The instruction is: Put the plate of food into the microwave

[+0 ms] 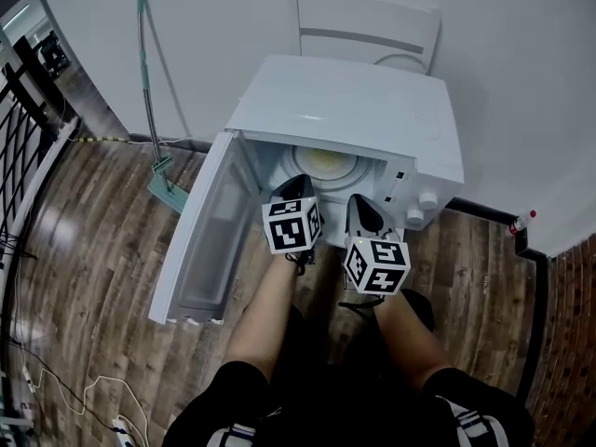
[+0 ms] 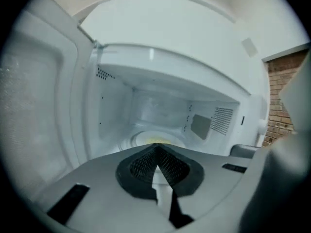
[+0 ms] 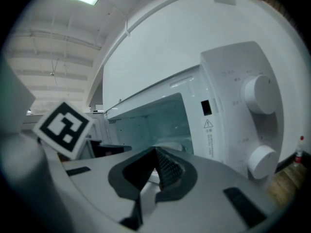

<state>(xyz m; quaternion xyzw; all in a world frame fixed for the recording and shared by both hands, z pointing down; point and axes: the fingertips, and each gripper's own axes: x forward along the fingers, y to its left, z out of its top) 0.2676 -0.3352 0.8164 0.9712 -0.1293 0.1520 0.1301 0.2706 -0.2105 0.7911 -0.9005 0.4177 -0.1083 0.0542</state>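
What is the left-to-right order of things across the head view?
railing → mop → open microwave door → left tool → right tool → microwave knobs → red-capped bottle

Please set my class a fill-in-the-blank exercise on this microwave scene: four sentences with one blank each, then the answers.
1. The door of the microwave stands ___.
2. The plate of food sits ___ the microwave.
3. The left gripper has its jaws ___, with nothing between them.
4. The microwave's panel has ___ round knobs.

Missing words: open; inside; shut; two.
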